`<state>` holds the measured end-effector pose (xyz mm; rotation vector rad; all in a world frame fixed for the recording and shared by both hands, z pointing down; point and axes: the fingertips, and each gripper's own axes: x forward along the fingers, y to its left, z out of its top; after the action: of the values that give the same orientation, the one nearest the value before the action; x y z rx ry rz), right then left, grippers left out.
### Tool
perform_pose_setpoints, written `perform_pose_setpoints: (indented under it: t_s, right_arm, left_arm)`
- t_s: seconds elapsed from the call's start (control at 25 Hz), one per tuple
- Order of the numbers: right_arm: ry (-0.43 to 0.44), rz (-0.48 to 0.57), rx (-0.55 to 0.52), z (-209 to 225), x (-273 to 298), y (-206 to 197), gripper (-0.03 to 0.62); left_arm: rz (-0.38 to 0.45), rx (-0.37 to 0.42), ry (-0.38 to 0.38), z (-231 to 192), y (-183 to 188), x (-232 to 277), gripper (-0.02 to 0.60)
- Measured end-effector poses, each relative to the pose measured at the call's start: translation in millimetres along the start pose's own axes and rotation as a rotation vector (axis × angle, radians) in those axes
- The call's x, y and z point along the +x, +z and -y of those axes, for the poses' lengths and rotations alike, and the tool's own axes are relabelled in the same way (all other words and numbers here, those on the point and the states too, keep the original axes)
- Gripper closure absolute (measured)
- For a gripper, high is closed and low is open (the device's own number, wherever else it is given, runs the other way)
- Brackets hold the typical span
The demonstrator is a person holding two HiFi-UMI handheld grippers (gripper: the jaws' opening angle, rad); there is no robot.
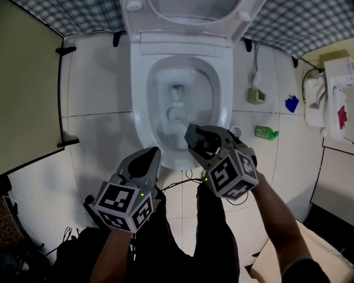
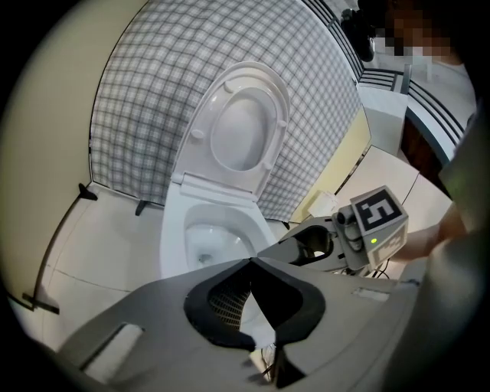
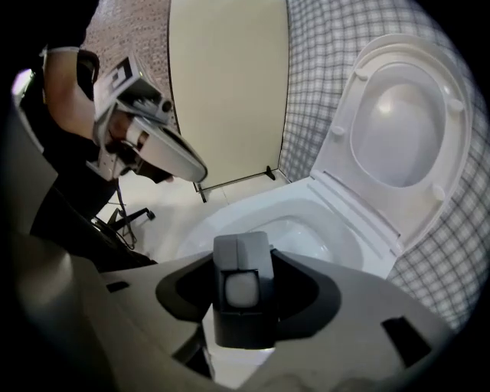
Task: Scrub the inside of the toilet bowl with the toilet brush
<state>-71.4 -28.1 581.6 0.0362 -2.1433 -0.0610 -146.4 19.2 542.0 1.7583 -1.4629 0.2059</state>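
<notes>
The white toilet bowl (image 1: 142, 105) stands with its lid (image 1: 188, 14) up. The toilet brush's pale head (image 1: 178, 115) sits low inside the bowl near the drain. My right gripper (image 1: 193, 136) reaches over the bowl's front rim, shut on the brush. In the right gripper view the brush's grey handle (image 3: 243, 287) is clamped between the jaws, above the bowl (image 3: 306, 230). My left gripper (image 1: 149, 156) hovers left of it before the bowl's front, shut and empty. Its jaws meet at the tip in the left gripper view (image 2: 251, 262).
A green bottle (image 1: 266, 132), a small green holder (image 1: 255, 95) and a blue item (image 1: 291, 103) lie on the tiled floor right of the toilet. A white appliance (image 1: 332, 94) stands far right. A beige partition (image 1: 27, 94) walls the left. Cables (image 1: 182, 179) trail at the person's feet.
</notes>
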Motion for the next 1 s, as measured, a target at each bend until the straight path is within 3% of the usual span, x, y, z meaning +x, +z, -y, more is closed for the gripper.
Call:
perform_pose_setpoints:
  t_s: [0.28,0.68,0.88,1.0]
  right_arm:
    - [0.018,-0.045,-0.013,26,20,-19,0.373]
    - [0.077,-0.023,0.078,10,-38,-48,0.382]
    - [0.092,-0.027,0.057,-1,-65,-51,0.385]
    - [0.058,-0.024,0.05,1,-83,-47,0.388]
  left_arm:
    - [0.001,-0.004,0.001,0,-4,-2,0.594]
    - [0.001,0.006,-0.013,13,-4,2,0.594]
    - [-0.009,0.021,-0.037,33,-8,8,0.594]
    - [-0.012,0.027,-0.049,43,-11,10,0.594]
